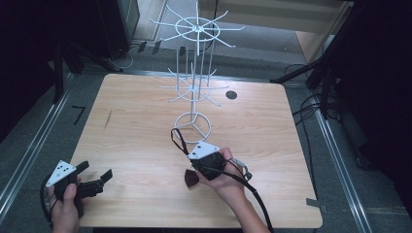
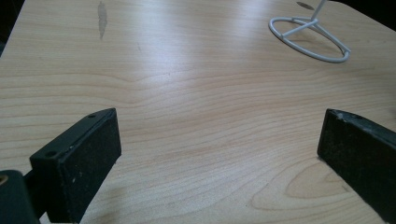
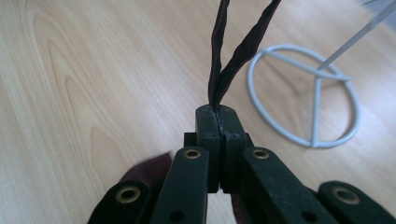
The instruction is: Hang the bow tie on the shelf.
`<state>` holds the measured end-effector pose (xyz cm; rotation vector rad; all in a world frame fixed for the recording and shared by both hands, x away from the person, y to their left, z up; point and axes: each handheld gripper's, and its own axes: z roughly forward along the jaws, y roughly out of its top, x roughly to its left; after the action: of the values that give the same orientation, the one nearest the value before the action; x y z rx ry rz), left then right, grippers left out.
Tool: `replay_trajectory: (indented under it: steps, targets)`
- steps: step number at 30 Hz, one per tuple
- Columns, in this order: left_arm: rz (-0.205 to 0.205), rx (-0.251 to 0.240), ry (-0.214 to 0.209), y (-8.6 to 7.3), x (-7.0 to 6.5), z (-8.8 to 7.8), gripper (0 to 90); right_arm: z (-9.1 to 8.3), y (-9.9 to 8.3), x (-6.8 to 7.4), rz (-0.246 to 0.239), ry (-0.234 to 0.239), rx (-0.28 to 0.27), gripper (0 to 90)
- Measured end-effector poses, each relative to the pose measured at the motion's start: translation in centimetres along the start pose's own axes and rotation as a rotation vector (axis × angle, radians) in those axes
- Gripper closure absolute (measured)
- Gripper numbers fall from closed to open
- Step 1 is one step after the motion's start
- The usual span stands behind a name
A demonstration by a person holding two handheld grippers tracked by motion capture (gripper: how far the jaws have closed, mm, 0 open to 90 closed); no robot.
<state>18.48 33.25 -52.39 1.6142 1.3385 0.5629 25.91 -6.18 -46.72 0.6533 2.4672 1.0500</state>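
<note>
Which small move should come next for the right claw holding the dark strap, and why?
Probably lift the right claw toward the white wire rack. Its jaws are shut on the dark strap loop, the rack's base ring lies just ahead, and its hooks look bare. The left claw rests open.

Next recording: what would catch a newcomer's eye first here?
The tall white wire display stand with spoked hook tiers, standing at the far middle of the light wooden table. Then the right gripper, fingers shut on a dark looped strap just before the stand's ring base, while the left gripper rests open near the table's near-left corner.
</note>
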Motion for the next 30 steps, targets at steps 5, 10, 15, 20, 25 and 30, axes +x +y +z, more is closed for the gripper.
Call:
replay_trajectory:
  steps: [5,10,15,20,25,30]
  targets:
    - [0.0,0.0,0.0,0.0,0.0,0.0,0.2,-0.9,0.2,0.1,0.0,-0.035,-0.059,90.0]
    - [-0.001,0.0,-0.001,0.0,0.0,0.0,0.2,-1.8,0.4,0.2,-0.003,-0.081,-0.122,90.0]
    - [-0.002,-0.001,0.0,0.0,0.0,0.0,0.2,-2.6,0.5,0.2,0.0,-0.122,-0.18,90.0]
    - [-0.004,-0.001,0.001,0.0,0.0,0.0,0.2,-3.4,0.7,0.2,0.001,-0.148,-0.221,90.0]
    - [-0.001,0.0,0.0,0.0,0.0,0.0,0.2,-4.2,0.7,0.2,-0.003,-0.18,-0.257,90.0]
    - [-0.001,0.002,0.001,0.0,0.0,0.0,0.2,-5.4,1.0,0.1,-0.002,-0.208,-0.295,90.0]
